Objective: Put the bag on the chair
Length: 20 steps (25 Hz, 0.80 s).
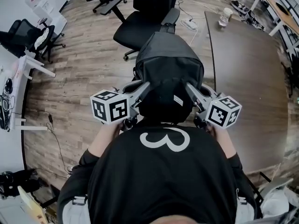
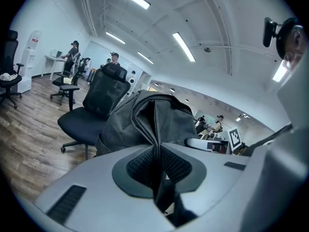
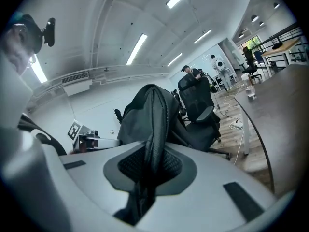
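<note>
A dark grey backpack [image 1: 168, 73] hangs in the air between my two grippers, in front of my chest. My left gripper [image 1: 145, 85] is shut on a fold of the bag's fabric [image 2: 155, 129] at its left side. On the bag's right side, my right gripper [image 1: 189, 87] is shut on a padded strap [image 3: 153, 129]. The black office chair [image 1: 140, 22] stands just beyond the bag, its seat facing me; it also shows in the left gripper view [image 2: 91, 115] and the right gripper view [image 3: 200, 115], behind the bag.
A grey-brown table [image 1: 247, 73] runs along the right with a plastic cup [image 1: 225, 17] at its far end. White cables [image 1: 189, 22] lie on the wood floor by the chair. More office chairs [image 1: 32, 38] and a white desk [image 1: 18, 78] stand at left. People stand far off.
</note>
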### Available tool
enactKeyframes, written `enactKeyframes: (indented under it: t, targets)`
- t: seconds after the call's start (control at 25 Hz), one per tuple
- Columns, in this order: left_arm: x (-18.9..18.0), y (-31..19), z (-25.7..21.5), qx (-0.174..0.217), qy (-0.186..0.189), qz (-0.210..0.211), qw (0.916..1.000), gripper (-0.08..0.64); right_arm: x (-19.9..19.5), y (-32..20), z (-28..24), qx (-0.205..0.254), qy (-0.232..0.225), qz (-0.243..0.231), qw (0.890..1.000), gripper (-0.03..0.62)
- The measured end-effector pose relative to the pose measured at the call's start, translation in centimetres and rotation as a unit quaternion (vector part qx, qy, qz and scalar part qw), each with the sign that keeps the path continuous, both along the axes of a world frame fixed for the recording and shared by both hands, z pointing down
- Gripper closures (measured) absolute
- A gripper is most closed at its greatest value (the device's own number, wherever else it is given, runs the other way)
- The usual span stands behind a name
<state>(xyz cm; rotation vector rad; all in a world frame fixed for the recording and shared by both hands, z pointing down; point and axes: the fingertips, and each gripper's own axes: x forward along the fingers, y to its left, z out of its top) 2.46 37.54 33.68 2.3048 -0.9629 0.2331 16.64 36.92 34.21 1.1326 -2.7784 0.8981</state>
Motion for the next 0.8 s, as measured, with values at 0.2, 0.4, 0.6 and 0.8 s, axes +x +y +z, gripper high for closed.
enactKeyframes:
  t: [0.2, 0.4, 0.6, 0.8]
  targets:
    - [-0.6, -4.8, 0.8, -0.015, -0.003, 0.007, 0.9999, 0.506, -0.6, -4.5, 0.7, -0.015, 0.005, 0.01, 1.0, 0.54]
    - [-1.2, -10.2, 1.8, -0.027, -0.01, 0.015, 0.9995, 0.506, -1.2, -9.8, 1.8, -0.027, 0.005, 0.018, 0.999, 0.54]
    - [-2.8, -15.6, 2.8, -0.045, -0.017, 0.025, 0.9985, 0.506, -3.0, -15.1, 2.8, -0.041, 0.018, 0.028, 0.999, 0.54]
    - [-4.1, -20.6, 4.2, -0.058, -0.024, 0.034, 0.9975, 0.506, -4.2, -19.8, 4.2, -0.056, 0.023, 0.033, 0.998, 0.54]
